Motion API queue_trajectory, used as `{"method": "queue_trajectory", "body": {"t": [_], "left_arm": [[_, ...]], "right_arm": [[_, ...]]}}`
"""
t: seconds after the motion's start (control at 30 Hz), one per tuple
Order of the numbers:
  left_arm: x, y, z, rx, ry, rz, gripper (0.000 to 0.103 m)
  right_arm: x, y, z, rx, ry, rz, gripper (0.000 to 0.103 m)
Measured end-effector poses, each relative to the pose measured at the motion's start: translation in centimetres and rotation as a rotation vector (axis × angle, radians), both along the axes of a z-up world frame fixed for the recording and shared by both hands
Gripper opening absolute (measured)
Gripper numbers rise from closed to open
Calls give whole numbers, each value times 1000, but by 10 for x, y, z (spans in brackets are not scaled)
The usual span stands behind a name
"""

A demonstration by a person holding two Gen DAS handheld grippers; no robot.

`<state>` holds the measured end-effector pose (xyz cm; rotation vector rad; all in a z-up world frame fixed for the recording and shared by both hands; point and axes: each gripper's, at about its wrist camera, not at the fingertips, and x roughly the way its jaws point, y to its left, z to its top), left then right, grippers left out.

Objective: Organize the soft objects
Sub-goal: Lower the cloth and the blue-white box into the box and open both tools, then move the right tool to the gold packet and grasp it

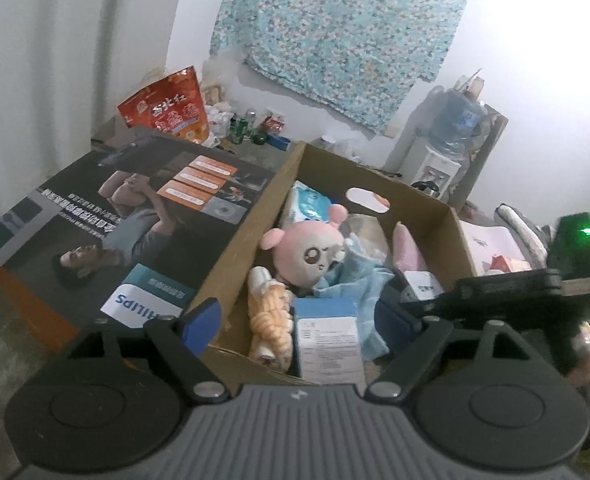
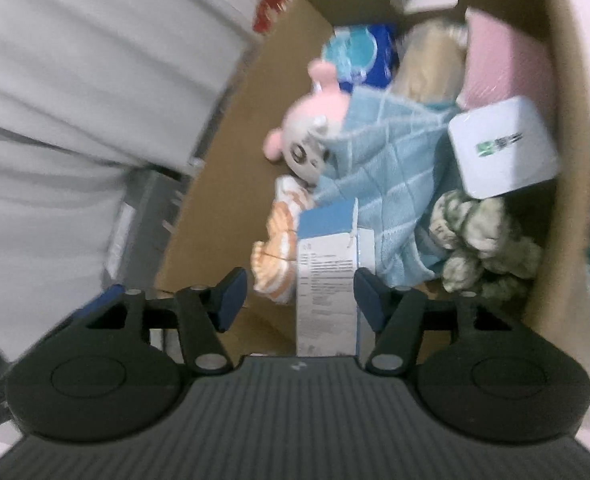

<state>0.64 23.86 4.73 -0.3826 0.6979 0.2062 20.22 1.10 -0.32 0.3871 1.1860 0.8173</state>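
**Inspector:** Left wrist view: cardboard box [image 1: 251,236] open at top, packed with soft goods. Pink plush toy [image 1: 309,250] face up near centre, partly draped by blue checked cloth [image 1: 351,280]. Orange-and-white knitted item [image 1: 269,318] against near-left wall. Blue-and-white carton [image 1: 327,340] upright at near edge. Left gripper [image 1: 295,320] poised above near rim, fingers spread wide, nothing between the pads. Printed Philips box [image 1: 135,240] lying beside the cardboard box on the left.

**Clerk:** Noted. Right side?

**Inspector:** Right wrist view, somewhat blurred: right gripper [image 2: 297,294] directly over the blue-and-white carton, fingers parted. Right pad close to the carton's edge, left pad clearly apart; no pinch evident. Likely a release, carton stood on end to save floor space in the box.

**Clerk:** Other contents?

**Inspector:** White square box [image 2: 503,148] propped against right wall, above a green-and-white chenille bundle [image 2: 483,240]. Pink pillow-like item [image 2: 503,64] and beige plush [image 2: 431,68] wedged at far end below the handle cut-out, beside a blue wet-wipes pack [image 2: 359,56]. Arrangement reads as tall or stiff items at walls, soft ones filling the middle.

**Clerk:** Progress?

**Inspector:** Judged well advanced: box nearly full, both grippers empty above it. Cloth loose and rumpled; likely to need tucking. Risk: upright carton tipping onto the knitted item.
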Motion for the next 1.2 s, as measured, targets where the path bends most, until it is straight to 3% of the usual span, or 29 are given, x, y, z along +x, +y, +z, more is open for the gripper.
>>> {"method": "queue_trajectory", "body": {"t": [0.13, 0.3, 0.43, 0.67, 0.87, 1.07, 1.2], "left_arm": [[2, -17, 4, 6, -18, -51, 89], [12, -47, 9, 31, -16, -133, 93], [19, -75, 12, 46, -19, -206, 95], [38, -115, 7, 52, 2, -278, 99], [53, -128, 1, 46, 40, -263, 99], [61, -128, -2, 62, 81, -213, 99], [64, -122, -4, 65, 106, -173, 99]], "right_arm": [[-24, -48, 15, 113, -33, -53, 71], [-56, -113, 28, 232, -98, -111, 75], [-71, -168, 31, 256, -166, -213, 78], [-53, -286, 43, 177, -284, -488, 85], [30, -366, 33, -29, -275, -730, 88], [122, -376, -6, -218, -181, -823, 88], [153, -361, -26, -292, -172, -843, 88]]}}
